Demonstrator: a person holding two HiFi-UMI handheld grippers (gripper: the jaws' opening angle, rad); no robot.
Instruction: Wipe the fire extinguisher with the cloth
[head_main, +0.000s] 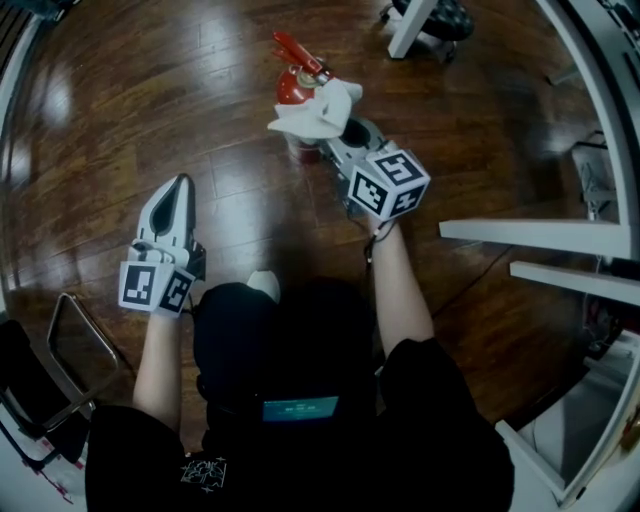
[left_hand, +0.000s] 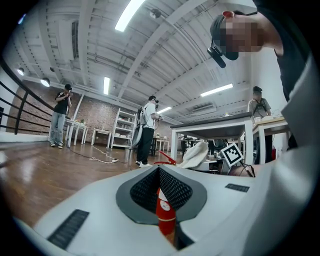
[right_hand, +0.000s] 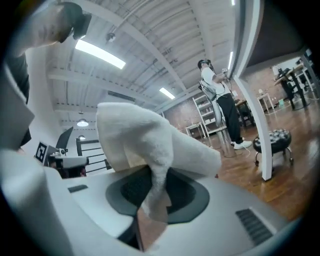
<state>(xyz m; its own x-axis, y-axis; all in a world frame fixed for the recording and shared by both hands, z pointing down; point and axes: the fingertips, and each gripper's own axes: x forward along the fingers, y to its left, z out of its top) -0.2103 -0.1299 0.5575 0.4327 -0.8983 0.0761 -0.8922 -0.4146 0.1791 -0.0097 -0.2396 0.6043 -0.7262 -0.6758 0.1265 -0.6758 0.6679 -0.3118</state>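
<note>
A red fire extinguisher (head_main: 293, 86) stands upright on the wooden floor, its handle pointing away from me. The white cloth (head_main: 318, 110) is pressed against the near side of its top, covering part of the body. My right gripper (head_main: 343, 128) is shut on the cloth, which bulges over the jaws in the right gripper view (right_hand: 145, 145). My left gripper (head_main: 180, 185) hangs apart to the lower left, shut with nothing in it. Through its narrow jaw slit the extinguisher (left_hand: 165, 212) shows in the distance, with the cloth (left_hand: 195, 154) beside it.
White table legs (head_main: 410, 25) and a stool (head_main: 445, 15) stand beyond the extinguisher. White shelving (head_main: 540, 235) runs along the right. A metal chair frame (head_main: 80, 330) sits at lower left. A person (left_hand: 149, 130) stands far off near a table (left_hand: 215, 125).
</note>
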